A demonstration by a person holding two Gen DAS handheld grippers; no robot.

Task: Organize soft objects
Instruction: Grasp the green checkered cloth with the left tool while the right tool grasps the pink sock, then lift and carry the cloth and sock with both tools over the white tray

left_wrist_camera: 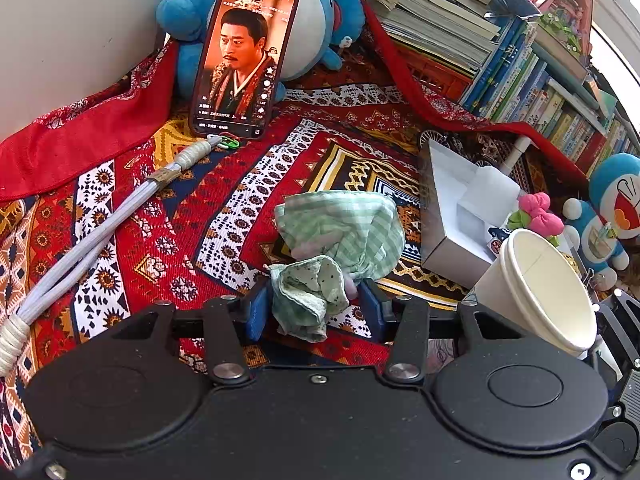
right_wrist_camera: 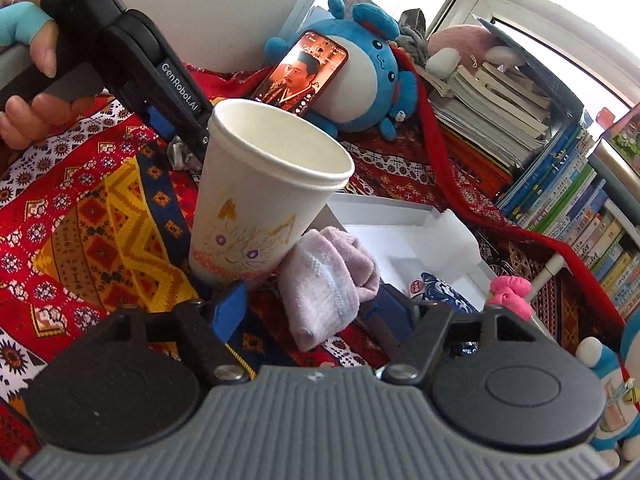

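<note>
In the left wrist view my left gripper (left_wrist_camera: 314, 310) is shut on the dotted end of a crumpled green cloth (left_wrist_camera: 308, 296). The cloth's checked part (left_wrist_camera: 348, 224) lies just ahead on the patterned tablecloth (left_wrist_camera: 224, 216). In the right wrist view my right gripper (right_wrist_camera: 312, 312) has a white paper cup (right_wrist_camera: 260, 200) with a drawn cat face and a folded lilac sock (right_wrist_camera: 328, 280) side by side between its blue pads. One pad meets the cup's base and the other meets the sock. A hand holds the left gripper (right_wrist_camera: 186, 146) just behind the cup.
A phone (left_wrist_camera: 244, 56) leans on a blue plush (left_wrist_camera: 316, 20) at the back. An open white box (left_wrist_camera: 460, 208) stands right of the cloth, with a pink soft flower (left_wrist_camera: 536, 212) and a blue figure (left_wrist_camera: 592, 236) beyond. Stacked books (left_wrist_camera: 520, 60) line the right; a grey cord (left_wrist_camera: 100, 224) lies left.
</note>
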